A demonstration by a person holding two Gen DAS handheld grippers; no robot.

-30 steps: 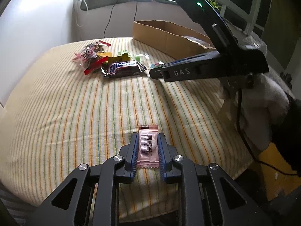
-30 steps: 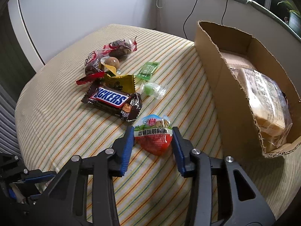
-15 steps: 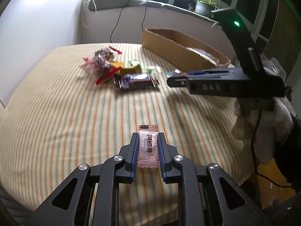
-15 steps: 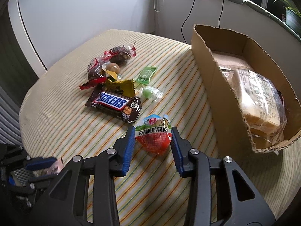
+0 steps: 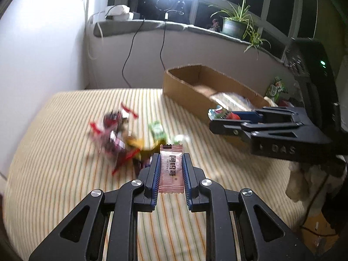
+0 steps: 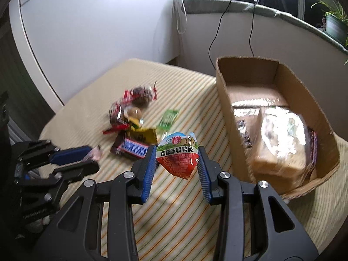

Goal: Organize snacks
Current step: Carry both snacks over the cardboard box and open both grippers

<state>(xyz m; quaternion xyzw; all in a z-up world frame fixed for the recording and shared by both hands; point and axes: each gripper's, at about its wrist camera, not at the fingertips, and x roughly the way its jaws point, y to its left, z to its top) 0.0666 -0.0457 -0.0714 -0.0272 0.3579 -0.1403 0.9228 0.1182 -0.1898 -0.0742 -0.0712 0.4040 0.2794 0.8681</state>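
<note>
Our left gripper [image 5: 171, 170] is clamped on a pink sachet [image 5: 171, 173], which stands upright between the blue pads and is held above the striped cloth [image 5: 54, 174] of the table. Our right gripper [image 6: 177, 163] squeezes a red pouch [image 6: 178, 155] with a green and white top; the pouch hangs clear of the cloth, tip down. In the left wrist view that gripper [image 5: 219, 119] sits at the near end of the box [image 5: 184, 95], with the pouch [image 5: 219, 113] showing at its tip.

The box [image 6: 226, 100] is cardboard, open on top, and runs along the right edge of the table toward the far corner. Inside it lies a clear-wrapped loaf [image 6: 280, 139] with other packets around it; we cannot tell what those are.

The loose snacks form a pile [image 6: 132, 117] near the middle of the table, blurred in both views. We make out a Snickers bar [image 6: 132, 149] at the near side of the pile, a yellow packet [image 6: 143, 133] touching it, red-wrapped bags [image 6: 134, 100] behind, and a green packet [image 6: 168, 117] just beside the pile toward the box.

A plant [image 5: 236, 22] stands on the sill behind the table, and cables [image 5: 130, 52] hang down the wall.
</note>
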